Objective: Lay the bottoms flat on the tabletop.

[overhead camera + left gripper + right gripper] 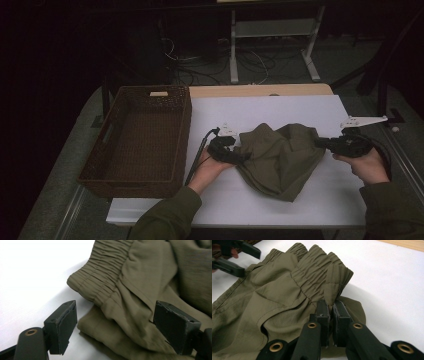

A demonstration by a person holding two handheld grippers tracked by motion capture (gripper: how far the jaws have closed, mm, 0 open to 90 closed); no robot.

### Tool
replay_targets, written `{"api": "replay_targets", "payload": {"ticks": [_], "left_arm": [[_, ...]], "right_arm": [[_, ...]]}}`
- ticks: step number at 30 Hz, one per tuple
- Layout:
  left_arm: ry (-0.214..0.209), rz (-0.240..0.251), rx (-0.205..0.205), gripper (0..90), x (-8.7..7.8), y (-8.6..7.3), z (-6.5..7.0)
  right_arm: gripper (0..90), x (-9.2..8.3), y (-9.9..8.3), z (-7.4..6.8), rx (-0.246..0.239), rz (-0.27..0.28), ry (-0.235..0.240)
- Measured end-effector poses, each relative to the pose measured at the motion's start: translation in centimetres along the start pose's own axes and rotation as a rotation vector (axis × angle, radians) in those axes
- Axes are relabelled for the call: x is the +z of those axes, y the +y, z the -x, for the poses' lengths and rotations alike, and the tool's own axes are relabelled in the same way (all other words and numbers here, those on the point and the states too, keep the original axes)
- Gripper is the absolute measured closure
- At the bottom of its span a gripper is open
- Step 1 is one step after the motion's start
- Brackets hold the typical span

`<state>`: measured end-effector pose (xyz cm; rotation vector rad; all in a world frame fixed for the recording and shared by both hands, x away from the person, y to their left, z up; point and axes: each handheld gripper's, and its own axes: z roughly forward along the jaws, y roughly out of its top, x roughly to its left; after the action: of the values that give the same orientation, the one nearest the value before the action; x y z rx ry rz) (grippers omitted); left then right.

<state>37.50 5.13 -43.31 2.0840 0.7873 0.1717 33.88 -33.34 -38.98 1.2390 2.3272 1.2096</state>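
I am working two tools over a white worktop [280, 107] in a dim room, and an olive-green garment with an elastic waistband [280, 155] lies crumpled between them. My right hand-held gripper [331, 308] has its jaws pressed together on a fold of that gathered waistband, pinching the cloth just ahead of its pads [322, 312]; I judge this grip serves as an anchor, keeping one end of the waistband fixed so the fabric can be drawn out flat from the other side. In the high view the same right hand-held gripper [322, 142] sits at the garment's edge, held by my right hand [367, 165]. My left hand-held gripper [113, 322] stands with its jaws spread, one pad on each side of a bunched waistband corner and folded cloth; the pads do not press the fabric, which lies directly in front of and between them. From above, the left hand-held gripper [239, 152] lies against the opposite edge of the garment. I judge it is lined up to take a second hold, matching the right one. Beyond the left hand-held gripper, on its outer side, a dark woven basket [115, 135] waits empty at the worktop's edge, probably as the garment's destination.
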Motion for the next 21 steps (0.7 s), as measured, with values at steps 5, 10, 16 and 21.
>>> {"api": "replay_targets", "payload": {"ticks": [5, 10, 16, 21], "left_arm": [[-0.016, -0.006, -0.024, 23.2, 0.8, -0.1, -0.2], [-0.054, -0.038, 0.003, 32.8, 1.3, -0.2, 0.2], [-0.088, -0.039, 0.061, 65.3, 1.4, -0.2, 0.9], [-0.076, -0.016, 0.103, 88.2, 1.0, 0.2, 1.2]], "right_arm": [[84.2, 0.0, 0.0, 0.1, 0.003, -0.001, 0.004], [84.2, 0.1, 0.0, 0.1, -0.002, -0.001, 0.003], [84.2, 0.2, 0.0, 0.1, -0.006, 0.003, -0.002], [84.3, 0.3, 0.2, 0.2, -0.006, 0.004, -0.005]]}}
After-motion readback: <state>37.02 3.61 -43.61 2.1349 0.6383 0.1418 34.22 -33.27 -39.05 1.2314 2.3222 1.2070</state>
